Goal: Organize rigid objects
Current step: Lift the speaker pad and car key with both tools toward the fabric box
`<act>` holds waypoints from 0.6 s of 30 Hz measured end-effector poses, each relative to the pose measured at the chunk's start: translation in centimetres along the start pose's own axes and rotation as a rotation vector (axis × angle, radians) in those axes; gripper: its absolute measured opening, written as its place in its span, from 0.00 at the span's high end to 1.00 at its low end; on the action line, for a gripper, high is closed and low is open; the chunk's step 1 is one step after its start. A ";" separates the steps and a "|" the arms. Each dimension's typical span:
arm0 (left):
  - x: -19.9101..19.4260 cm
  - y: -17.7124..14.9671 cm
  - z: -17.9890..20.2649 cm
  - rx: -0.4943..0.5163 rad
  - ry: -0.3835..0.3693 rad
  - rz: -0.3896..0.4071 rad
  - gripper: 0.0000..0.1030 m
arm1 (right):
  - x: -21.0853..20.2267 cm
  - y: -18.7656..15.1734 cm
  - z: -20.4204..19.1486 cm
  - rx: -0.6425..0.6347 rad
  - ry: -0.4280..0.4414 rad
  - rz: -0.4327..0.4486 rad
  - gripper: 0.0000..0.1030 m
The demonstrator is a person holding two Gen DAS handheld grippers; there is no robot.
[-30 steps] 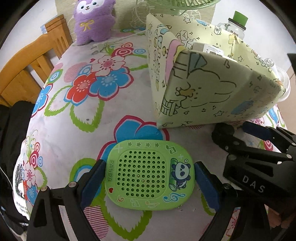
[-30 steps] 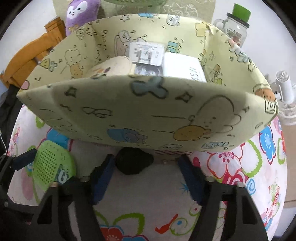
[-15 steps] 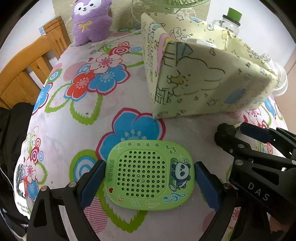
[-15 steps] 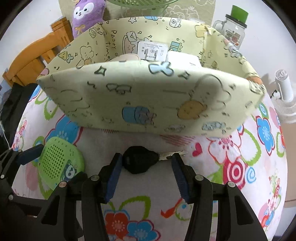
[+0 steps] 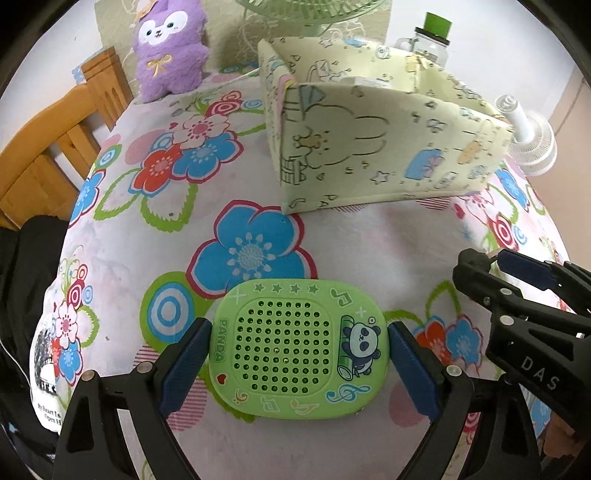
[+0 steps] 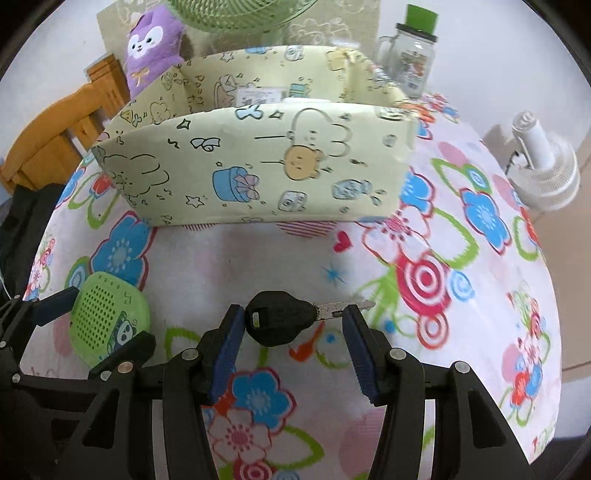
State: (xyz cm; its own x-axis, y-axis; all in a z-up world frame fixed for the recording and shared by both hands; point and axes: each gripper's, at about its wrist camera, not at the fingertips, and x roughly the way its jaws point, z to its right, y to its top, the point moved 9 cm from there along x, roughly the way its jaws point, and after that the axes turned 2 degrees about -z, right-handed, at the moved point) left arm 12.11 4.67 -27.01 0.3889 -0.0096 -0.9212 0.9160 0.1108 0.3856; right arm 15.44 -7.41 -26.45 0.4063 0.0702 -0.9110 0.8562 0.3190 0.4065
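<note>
tablecloth: pale pink-white ground, big flowers in blue, red and pink, green loops, red-and-white target rings
panda speaker: lime green, darker green dot grille, "PANDA" lettering, stars, notes, a blue-and-white panda, small red heart
storage box: pale yellow, line-drawn bunny, tan bear, blue gift boxes, small stars
key: black head, silver blade
left gripper: black frame, dark blue pads
right gripper: black frame, dark blue pads
plush toy: purple, white face, yellow bow
jar: clear, green lid
chair: orange-brown wood
small fan: white
large fan: pale green grille
</note>
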 end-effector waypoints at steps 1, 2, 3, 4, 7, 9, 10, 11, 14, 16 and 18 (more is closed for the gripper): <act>-0.3 -0.1 0.1 0.005 -0.001 0.004 0.08 | -0.5 -0.4 0.4 0.008 -0.004 0.004 0.45; -0.6 -0.2 0.2 0.010 -0.002 0.008 0.08 | -0.9 -0.7 0.7 0.013 -0.005 0.008 0.45; -0.9 -0.3 0.3 0.015 -0.002 0.013 0.08 | -1.4 -1.0 1.0 0.019 -0.009 0.011 0.45; -1.3 -0.4 0.4 0.015 -0.004 0.016 0.08 | -2.0 -1.3 1.2 0.026 -0.016 0.014 0.45; -2.4 -0.6 0.7 0.011 -0.024 0.026 0.08 | -3.3 -1.9 1.9 0.044 -0.019 0.021 0.45; -3.2 -0.9 1.0 0.019 -0.024 0.034 0.08 | -4.2 -2.4 2.2 0.053 -0.024 0.027 0.45; -3.5 -0.9 1.1 0.024 -0.021 0.040 0.08 | -4.7 -2.5 2.3 0.057 -0.028 0.032 0.45; -3.9 -0.9 1.2 0.030 -0.020 0.046 0.08 | -5.0 -2.4 2.4 0.059 -0.029 0.035 0.45; -5.2 -0.7 1.4 0.037 -0.022 0.066 0.08 | -6.1 -2.2 2.3 0.065 -0.032 0.049 0.45; -6.0 -0.6 1.6 0.040 -0.018 0.077 0.08 | -6.7 -1.9 2.3 0.070 -0.035 0.057 0.45; -6.6 -0.3 1.6 0.041 -0.014 0.086 0.08 | -7.3 -1.8 2.2 0.072 -0.031 0.065 0.45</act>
State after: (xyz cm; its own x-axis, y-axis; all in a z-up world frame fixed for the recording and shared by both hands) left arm 9.39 3.13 -20.94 0.4672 -0.0157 -0.8840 0.8824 0.0714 0.4650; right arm 11.65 -10.58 -20.35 0.4708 0.0586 -0.8803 0.8478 0.2460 0.4698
